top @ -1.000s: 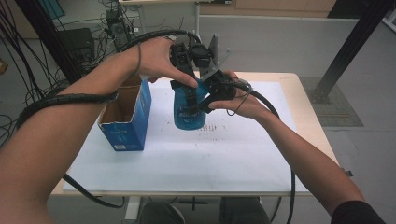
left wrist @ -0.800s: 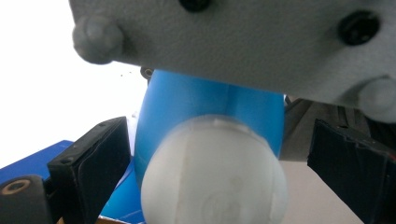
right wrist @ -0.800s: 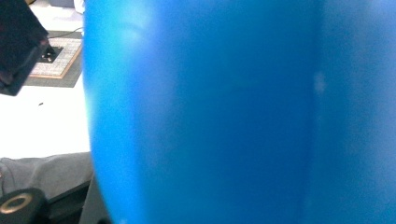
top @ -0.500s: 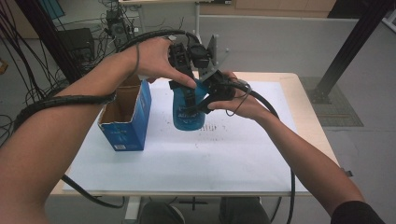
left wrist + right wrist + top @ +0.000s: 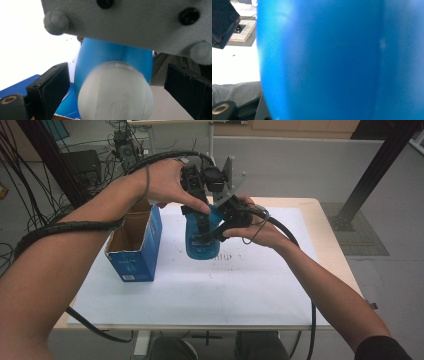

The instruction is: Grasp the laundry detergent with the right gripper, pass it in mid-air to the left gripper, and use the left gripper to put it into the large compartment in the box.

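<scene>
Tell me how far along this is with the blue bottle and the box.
Done: the blue plastic bottle with a white cap is out of the open blue cardboard box. In hand: the right gripper is at its side, the left gripper straddles the cap, jaws apart. Left: probably uncapping.

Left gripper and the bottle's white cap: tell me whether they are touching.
Apart. In the left gripper view the white cap sits between the two black jaws of the left gripper, with open space showing plainly on both sides of it.
</scene>
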`<state>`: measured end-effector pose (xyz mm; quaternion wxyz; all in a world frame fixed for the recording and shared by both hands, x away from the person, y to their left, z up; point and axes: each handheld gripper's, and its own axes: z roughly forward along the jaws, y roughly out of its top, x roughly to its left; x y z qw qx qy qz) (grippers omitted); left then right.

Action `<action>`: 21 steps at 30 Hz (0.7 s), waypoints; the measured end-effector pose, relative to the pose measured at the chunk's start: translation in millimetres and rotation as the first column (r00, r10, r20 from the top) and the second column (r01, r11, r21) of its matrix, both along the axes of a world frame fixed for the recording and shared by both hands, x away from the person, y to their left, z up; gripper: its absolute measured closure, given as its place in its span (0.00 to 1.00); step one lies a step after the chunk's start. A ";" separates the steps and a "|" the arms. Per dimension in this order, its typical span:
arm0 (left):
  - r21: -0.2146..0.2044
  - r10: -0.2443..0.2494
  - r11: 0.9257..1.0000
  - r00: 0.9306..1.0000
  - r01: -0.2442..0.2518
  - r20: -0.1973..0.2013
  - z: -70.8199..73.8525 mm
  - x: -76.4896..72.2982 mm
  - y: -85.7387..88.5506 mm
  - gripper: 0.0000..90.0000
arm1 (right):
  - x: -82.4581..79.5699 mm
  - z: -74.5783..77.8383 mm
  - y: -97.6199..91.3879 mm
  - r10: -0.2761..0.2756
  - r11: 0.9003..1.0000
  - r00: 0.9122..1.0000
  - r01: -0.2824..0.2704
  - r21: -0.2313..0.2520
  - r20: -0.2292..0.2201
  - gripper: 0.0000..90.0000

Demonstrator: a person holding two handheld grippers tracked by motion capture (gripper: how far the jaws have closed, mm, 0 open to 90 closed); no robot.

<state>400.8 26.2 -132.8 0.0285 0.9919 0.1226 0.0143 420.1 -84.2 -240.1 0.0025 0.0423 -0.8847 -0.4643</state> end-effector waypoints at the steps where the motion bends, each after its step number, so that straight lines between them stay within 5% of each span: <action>1: 0.001 0.000 1.000 1.000 0.000 0.000 -0.1 0.0 0.0 0.08 | -0.2 0.2 -0.1 0.000 1.000 1.000 0.000 -0.001 0.001 0.49; 21: 0.019 -0.011 1.000 1.000 0.011 0.027 -2.4 -2.3 -1.1 0.18 | -3.0 4.2 -1.8 -0.008 1.000 1.000 0.008 0.007 -0.001 0.49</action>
